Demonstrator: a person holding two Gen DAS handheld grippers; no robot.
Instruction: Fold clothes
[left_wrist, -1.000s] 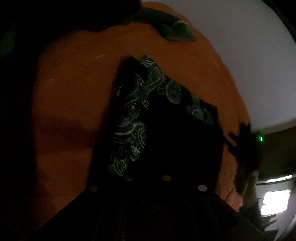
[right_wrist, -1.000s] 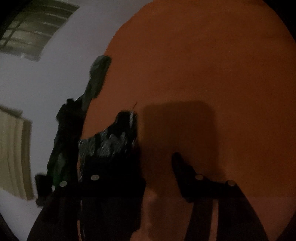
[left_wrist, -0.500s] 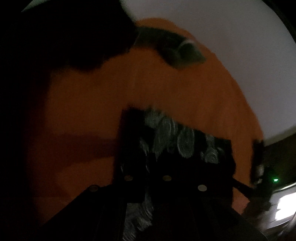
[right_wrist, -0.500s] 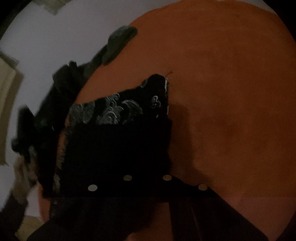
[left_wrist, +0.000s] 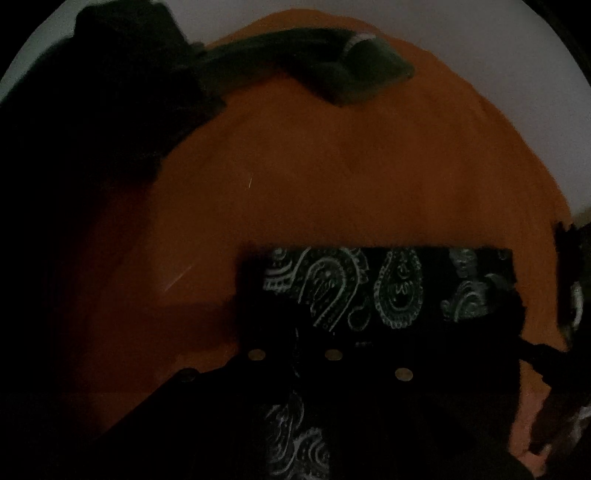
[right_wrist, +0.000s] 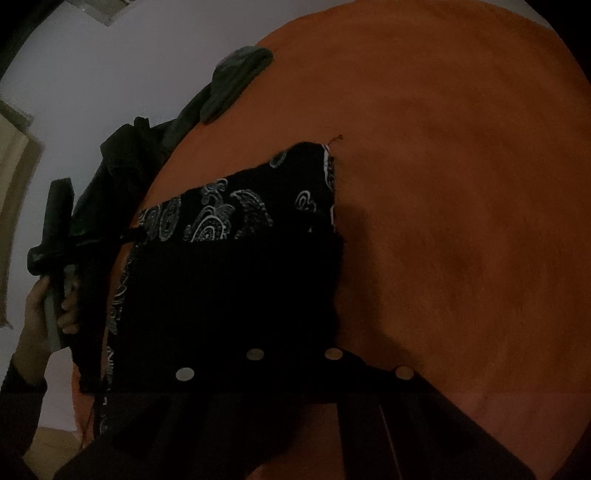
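Paisley-printed black cloth (left_wrist: 388, 291) lies folded flat on the orange worktop (left_wrist: 332, 177), a green garment (left_wrist: 347, 70) bunched at twelve o'clock. Both grippers' fingers (left_wrist: 295, 369) (right_wrist: 291, 365) sit over its near edge, too dark to tell their grip.

A black paisley cloth (right_wrist: 236, 258) is lying on the orange surface (right_wrist: 461, 184), covering the right gripper (right_wrist: 295, 354) so its jaws are hidden. At nine o'clock a hand (right_wrist: 40, 314) is gripping the left gripper's handle (right_wrist: 55, 229). Dark clothes (right_wrist: 236, 85) are sitting at eleven o'clock.
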